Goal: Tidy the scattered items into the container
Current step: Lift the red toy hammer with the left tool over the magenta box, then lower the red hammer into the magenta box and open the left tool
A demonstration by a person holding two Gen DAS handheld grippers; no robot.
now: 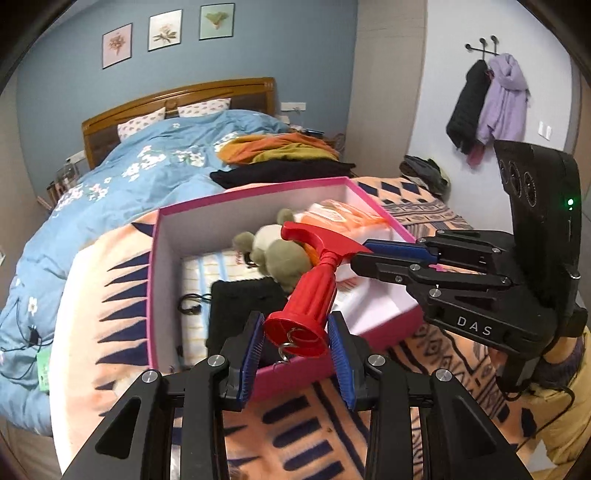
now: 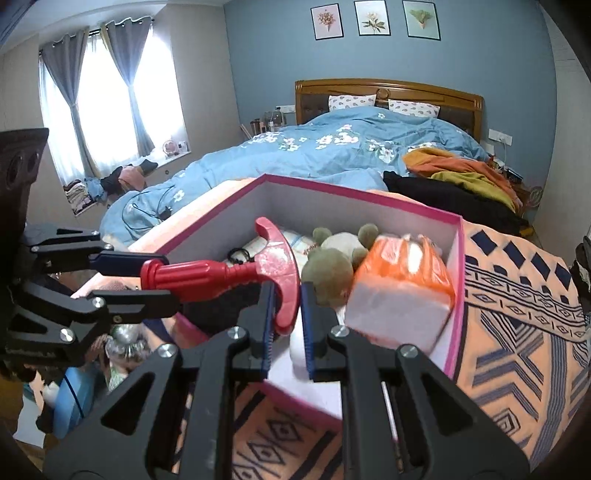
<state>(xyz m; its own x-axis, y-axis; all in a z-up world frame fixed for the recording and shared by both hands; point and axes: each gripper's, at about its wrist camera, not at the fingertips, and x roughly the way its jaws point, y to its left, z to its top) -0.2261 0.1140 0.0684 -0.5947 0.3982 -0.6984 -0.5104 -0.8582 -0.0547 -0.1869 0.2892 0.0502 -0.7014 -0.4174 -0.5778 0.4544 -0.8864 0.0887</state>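
Both grippers clamp one red hammer, left gripper (handle end), right gripper head, over pink box.

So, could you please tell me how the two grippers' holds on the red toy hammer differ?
The left gripper flanks the red toy hammer at its flared handle end; the right gripper pinches its head. The left's fingers sit wider apart, the right's narrow. Both hold it over the pink box.

A blue wall carries three framed prints above a wooden headboard; daylight fills a curtained window; coats hang on hooks
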